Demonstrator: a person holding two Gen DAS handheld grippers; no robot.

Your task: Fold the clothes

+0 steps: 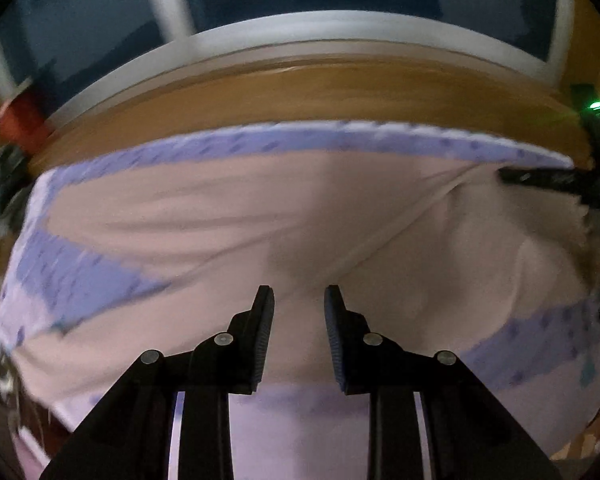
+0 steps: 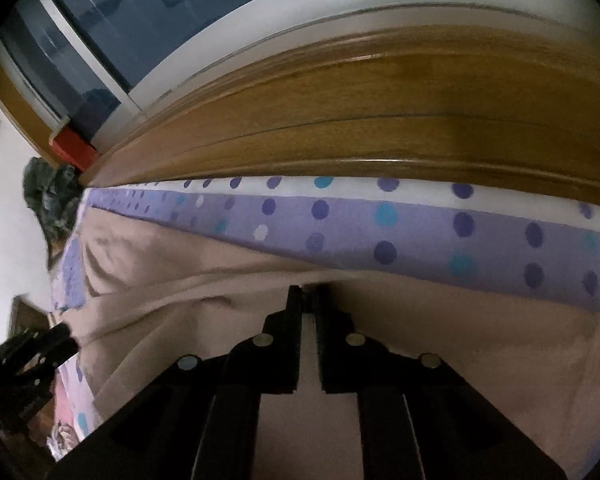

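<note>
A pale pink garment (image 1: 228,216) lies spread over a purple dotted bedsheet (image 2: 420,232). My left gripper (image 1: 299,294) hovers open over the garment's middle, with nothing between its fingers. It also shows in the right wrist view as the left gripper (image 2: 66,334) at the garment's left edge. My right gripper (image 2: 305,294) has its jaws nearly together, tips at the garment's far edge (image 2: 260,276) by the sheet. In the left wrist view the right gripper (image 1: 506,176) sits at the garment's far right corner, and a cloth ridge (image 1: 400,228) runs toward it.
A wooden ledge (image 2: 340,120) runs along the far side of the bed, under a white window frame (image 1: 300,28). A red object (image 2: 74,146) and a dark heap of cloth (image 2: 50,192) sit at the far left. A device with a green light (image 1: 594,105) is at the right.
</note>
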